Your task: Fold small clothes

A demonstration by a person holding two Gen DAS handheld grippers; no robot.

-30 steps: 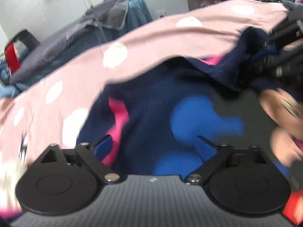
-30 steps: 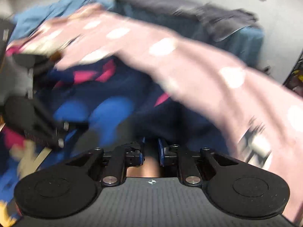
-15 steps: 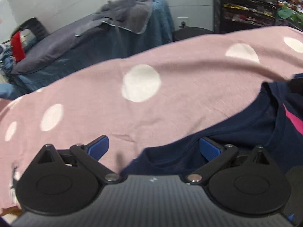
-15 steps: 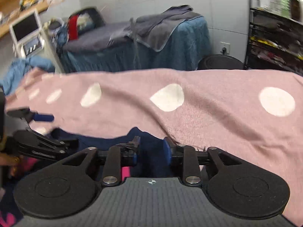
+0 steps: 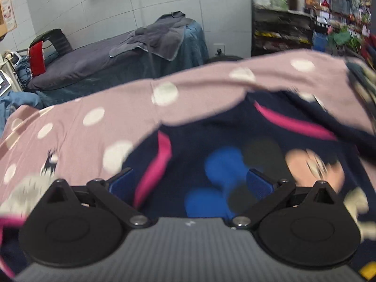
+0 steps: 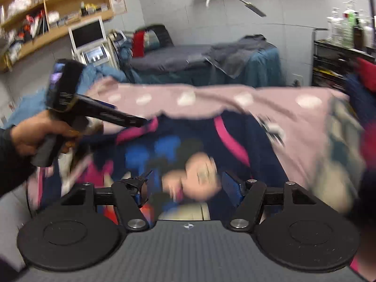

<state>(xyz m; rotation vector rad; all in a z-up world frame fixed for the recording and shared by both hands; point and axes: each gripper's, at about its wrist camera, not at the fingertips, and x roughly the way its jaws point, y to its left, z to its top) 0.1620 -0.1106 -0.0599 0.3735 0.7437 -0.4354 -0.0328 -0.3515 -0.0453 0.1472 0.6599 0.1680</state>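
Observation:
A navy small shirt (image 5: 211,141) with pink stripes and a cartoon print lies in front of me; it also shows in the right wrist view (image 6: 188,145). A pink garment with white dots (image 5: 94,122) lies behind and around it, and also shows in the right wrist view (image 6: 293,108). My left gripper (image 5: 190,183) is open over the navy shirt with nothing between its fingers. My right gripper (image 6: 185,185) is open above the cartoon face, also empty. The left gripper's body (image 6: 70,103), held by a hand, shows at the left of the right wrist view. Both views are motion-blurred.
A massage bed with grey and teal covers (image 5: 117,65) stands behind. Dark shelving with bottles (image 5: 293,28) is at the right. Wooden shelves (image 6: 47,11) and a white machine with a screen (image 6: 89,40) are at the back left.
My right gripper has opened from shut. Both grippers pulled back, so the navy shirt shows spread below the pink garment. The left gripper stayed open.

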